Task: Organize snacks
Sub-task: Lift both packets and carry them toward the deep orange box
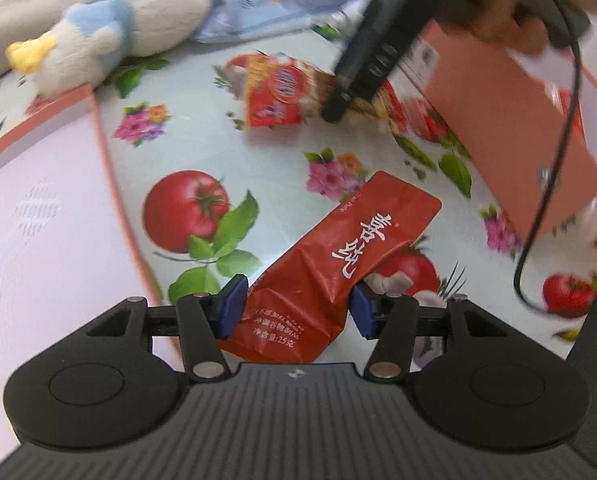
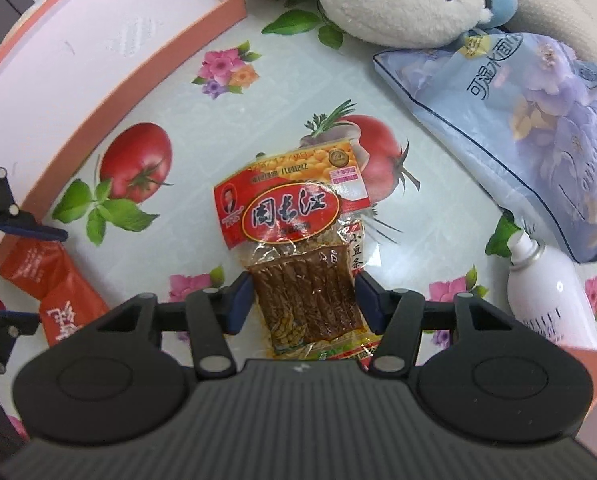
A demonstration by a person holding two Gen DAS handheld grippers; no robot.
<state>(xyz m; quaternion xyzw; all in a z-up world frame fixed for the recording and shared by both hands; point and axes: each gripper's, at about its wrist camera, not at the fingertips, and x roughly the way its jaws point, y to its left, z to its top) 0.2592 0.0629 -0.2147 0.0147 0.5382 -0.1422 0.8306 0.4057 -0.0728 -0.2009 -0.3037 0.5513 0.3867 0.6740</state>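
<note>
Left gripper point(image 1: 294, 306) spread wide, straddling the lower half of a crumpled red sachet point(image 1: 330, 264) lying on the floral tablecloth point(image 1: 258, 152), blue pads point(image 1: 230, 306) just beside its edges, contact not discernible. Sachet reading "25克" near its lower edge, large white characters across the middle. Right gripper point(image 2: 304, 302) likewise open, flanking the clear bottom end of a bean-strip packet point(image 2: 298, 240), red label showing "周长江" and "小豆条". Lying nearby: pink box lid point(image 2: 98, 60), blue tissue pack point(image 2: 518, 120), plush toy point(image 2: 378, 0), white bottle point(image 2: 550, 292).
</note>
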